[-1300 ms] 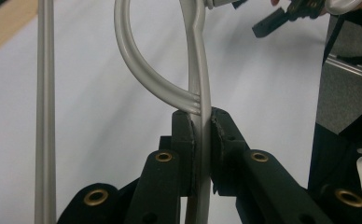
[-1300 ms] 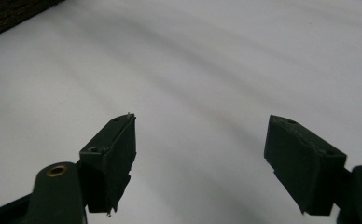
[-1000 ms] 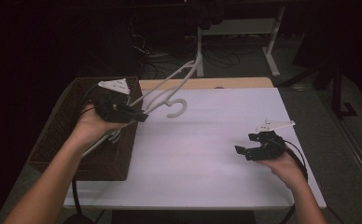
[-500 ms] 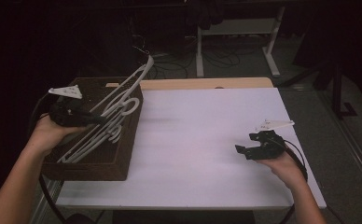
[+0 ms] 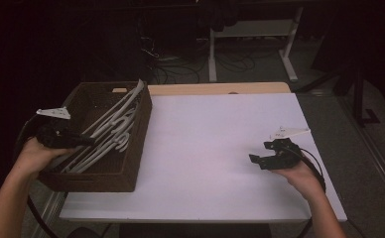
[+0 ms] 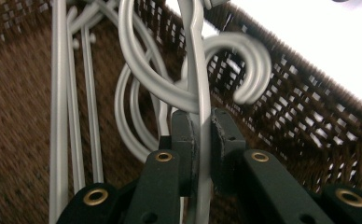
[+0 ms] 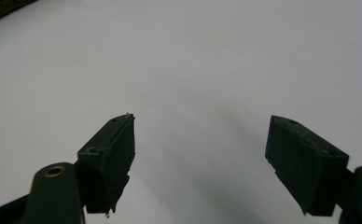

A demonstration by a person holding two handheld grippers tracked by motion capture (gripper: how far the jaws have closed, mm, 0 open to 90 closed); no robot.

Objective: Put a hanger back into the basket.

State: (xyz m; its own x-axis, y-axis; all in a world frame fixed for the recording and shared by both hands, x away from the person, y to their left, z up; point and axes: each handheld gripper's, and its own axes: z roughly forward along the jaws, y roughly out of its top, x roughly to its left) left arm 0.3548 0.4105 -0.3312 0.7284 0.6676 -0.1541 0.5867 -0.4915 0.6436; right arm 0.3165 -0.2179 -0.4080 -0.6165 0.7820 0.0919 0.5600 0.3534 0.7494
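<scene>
Your left gripper [image 5: 79, 141] clamped a white hanger [image 5: 112, 121] over the brown wicker basket [image 5: 140, 134] at the table's [image 5: 220, 148] left edge. The hanger's long axis ran diagonally, near-left to far-right, its far end poking over the basket's far-right rim; its hook [image 6: 244, 65] curled toward the basket wall. More hangers [image 6: 72, 102] lay beneath. Your right gripper [image 5: 263, 159] rested near-right on the table, jaws apart, empty.

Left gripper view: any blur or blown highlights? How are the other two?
Left gripper view: basket weave smeared at left, table blown white, clamped hanger sharp. High view: dim, dark surroundings, left gripper murky. Right gripper view: evenly lit, soft shadow between the right gripper jaws.
</scene>
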